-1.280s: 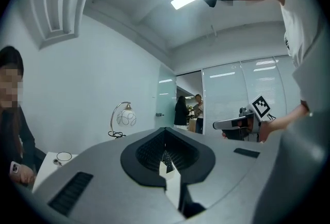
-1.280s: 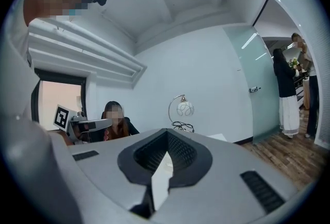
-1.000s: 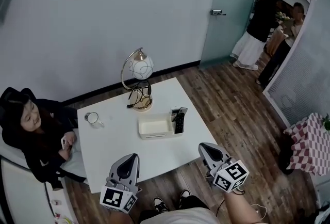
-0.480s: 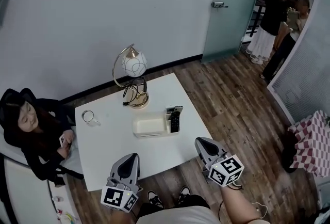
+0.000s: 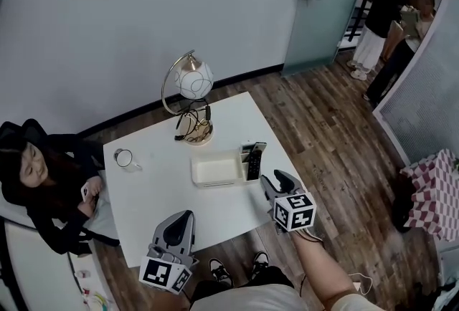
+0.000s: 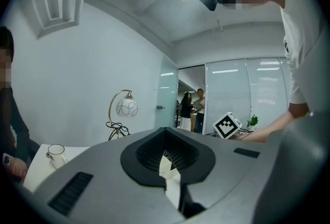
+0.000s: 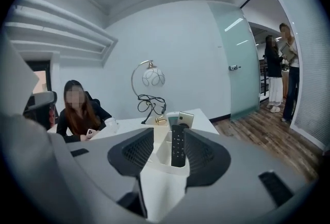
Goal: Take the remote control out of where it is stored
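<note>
A black remote control stands upright in the end compartment of a white organizer tray on the white table. My right gripper hangs over the table's near right corner, just short of the tray. Its jaws have just been opening and stand open, with nothing between them; the remote shows ahead through the gap. My left gripper hovers at the table's near edge, shut and empty.
A globe lamp with a coiled cable stands at the table's back, a mug at its left. A seated person is close to the table's left side. Two people stand beyond the glass door. A flat card or phone leans behind the remote.
My right gripper has moved forward and down, from off the table's corner to just before the tray, and its jaws have parted. The left gripper has hardly shifted.
</note>
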{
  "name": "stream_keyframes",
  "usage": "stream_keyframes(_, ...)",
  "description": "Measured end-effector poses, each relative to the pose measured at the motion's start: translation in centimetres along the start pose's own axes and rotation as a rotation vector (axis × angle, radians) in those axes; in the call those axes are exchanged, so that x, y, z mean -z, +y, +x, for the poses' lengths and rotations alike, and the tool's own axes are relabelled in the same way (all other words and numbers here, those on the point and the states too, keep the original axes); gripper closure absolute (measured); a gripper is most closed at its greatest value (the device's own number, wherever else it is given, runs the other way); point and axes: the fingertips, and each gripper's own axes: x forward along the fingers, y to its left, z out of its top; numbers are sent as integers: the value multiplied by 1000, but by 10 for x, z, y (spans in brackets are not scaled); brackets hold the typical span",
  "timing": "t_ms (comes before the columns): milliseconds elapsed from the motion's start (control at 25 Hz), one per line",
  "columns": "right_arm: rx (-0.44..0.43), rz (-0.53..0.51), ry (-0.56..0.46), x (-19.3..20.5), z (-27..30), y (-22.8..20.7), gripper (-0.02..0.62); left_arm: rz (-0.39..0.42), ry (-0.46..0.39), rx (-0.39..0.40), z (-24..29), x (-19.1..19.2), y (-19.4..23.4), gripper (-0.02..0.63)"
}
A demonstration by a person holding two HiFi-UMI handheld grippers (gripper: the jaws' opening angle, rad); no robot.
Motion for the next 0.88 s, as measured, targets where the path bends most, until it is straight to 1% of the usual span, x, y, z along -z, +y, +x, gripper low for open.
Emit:
stream_keyframes(40, 17, -2, 19, 4, 10, -2, 414, -6, 4, -4, 0, 2, 5, 600)
stream_keyframes(120, 53, -6, 55, 11, 29, -7, 397, -16, 12, -10, 1, 7, 14, 600)
stream_keyframes(240, 108, -13, 100, 21, 52, -14, 384, -28, 26, -14, 3, 14, 23, 600)
stream_keyframes(480, 188, -26, 155, 38, 85, -20, 369, -45, 52, -3, 10, 25, 30, 600)
stream_keyframes(720, 236, 4, 153, 41, 107, -28, 357, -60, 71, 2, 16, 34, 42, 600)
stream_keyframes(880, 243, 6, 151, 41, 116, -27, 359, -67, 80, 1, 18, 37, 50, 600)
